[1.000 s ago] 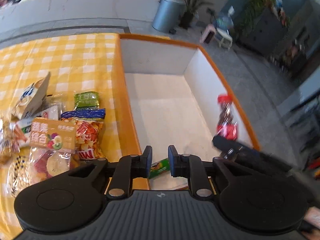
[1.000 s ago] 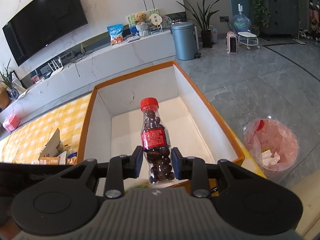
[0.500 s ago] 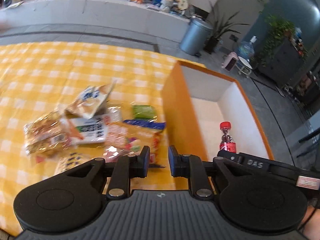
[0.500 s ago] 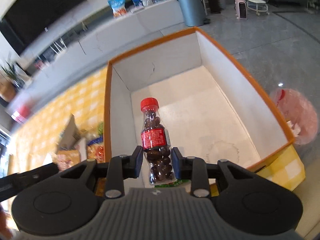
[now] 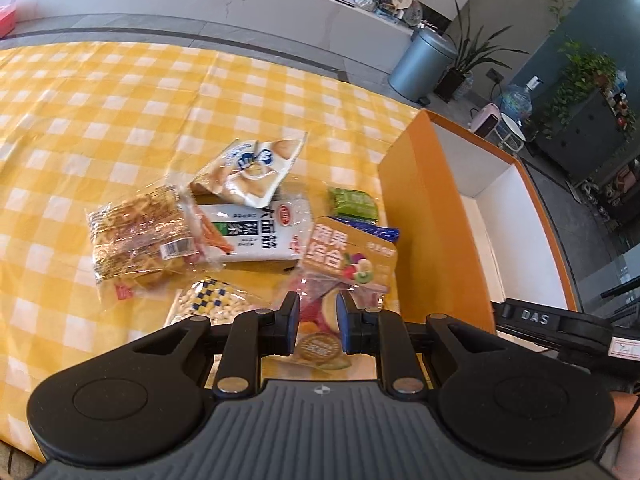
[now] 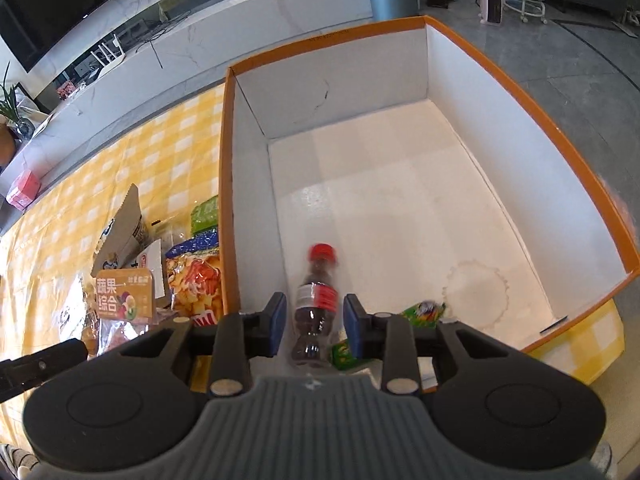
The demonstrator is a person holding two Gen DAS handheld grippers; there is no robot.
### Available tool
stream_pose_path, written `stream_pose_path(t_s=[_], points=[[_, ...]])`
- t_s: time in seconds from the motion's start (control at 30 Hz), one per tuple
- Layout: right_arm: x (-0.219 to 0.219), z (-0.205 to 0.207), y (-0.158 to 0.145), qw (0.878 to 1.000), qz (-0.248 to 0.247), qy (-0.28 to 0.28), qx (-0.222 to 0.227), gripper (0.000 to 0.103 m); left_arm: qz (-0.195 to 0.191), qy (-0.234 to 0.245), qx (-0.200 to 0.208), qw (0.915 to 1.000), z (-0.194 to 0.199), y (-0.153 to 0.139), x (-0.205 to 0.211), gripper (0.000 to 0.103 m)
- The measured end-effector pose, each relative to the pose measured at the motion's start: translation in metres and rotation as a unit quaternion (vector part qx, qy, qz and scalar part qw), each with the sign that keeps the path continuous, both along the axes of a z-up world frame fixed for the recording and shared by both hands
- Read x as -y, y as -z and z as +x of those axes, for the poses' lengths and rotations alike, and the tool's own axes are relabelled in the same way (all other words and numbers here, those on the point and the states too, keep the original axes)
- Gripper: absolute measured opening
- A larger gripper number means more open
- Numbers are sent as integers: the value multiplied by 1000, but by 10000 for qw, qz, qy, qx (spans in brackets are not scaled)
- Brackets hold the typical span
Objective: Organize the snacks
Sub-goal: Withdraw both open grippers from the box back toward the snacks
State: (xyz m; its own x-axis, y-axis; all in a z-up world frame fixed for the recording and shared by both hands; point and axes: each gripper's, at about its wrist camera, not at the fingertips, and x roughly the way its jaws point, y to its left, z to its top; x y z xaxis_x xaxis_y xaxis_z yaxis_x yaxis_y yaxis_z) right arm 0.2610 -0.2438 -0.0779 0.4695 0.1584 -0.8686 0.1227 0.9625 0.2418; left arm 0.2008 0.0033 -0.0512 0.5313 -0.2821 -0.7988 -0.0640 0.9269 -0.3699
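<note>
A small clear bottle [image 6: 318, 300] of dark chocolate balls with a red cap and red label shows blurred and low between my right gripper's [image 6: 314, 320] pads. A thin gap shows on each side of it, so the gripper is open. It is over the near left corner of the orange box [image 6: 520, 92] with white inner walls. My left gripper [image 5: 318, 322] is shut on nothing and hovers above an orange fruit-crisp bag [image 5: 348, 256] in the snack pile beside the box's left wall [image 5: 432, 220].
On the yellow checked cloth [image 5: 120, 120] lie a waffle pack [image 5: 140, 232], a white noodle pack [image 5: 256, 236], a cracker bag [image 5: 252, 168], a green packet [image 5: 354, 202] and a chips bag [image 6: 196, 280]. Green packets [image 6: 424, 312] lie in the box's near end.
My left gripper swung left, from over the box to over the snack pile. My right gripper tipped down into the box, and the bottle dropped lower between its pads, now blurred.
</note>
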Motion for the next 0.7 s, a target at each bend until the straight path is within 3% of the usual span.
stream_pose_path(t_s=[0.4,0.57,0.63,0.67,0.7], points=[[-8,-24,-32,9993,-116,22,364,31,170,-23,253,9995,-22,-25,-9,22],[-19,-44,-55,9974,-217,3,688,37,364,-11,477,9982,-42,-38,-14,39],[-25,-51,-64,9963,-250,-52,815,44,435,-82,557,9975,-49,-41,-18,42],[-28,-54,-69,9957,-269,-90,885,51,468,-64,579,9972,-53,-42,-21,43],[-32,-57,-72,9950,-283,-125,948,64,504,-25,604,9969,-56,-42,-23,43]])
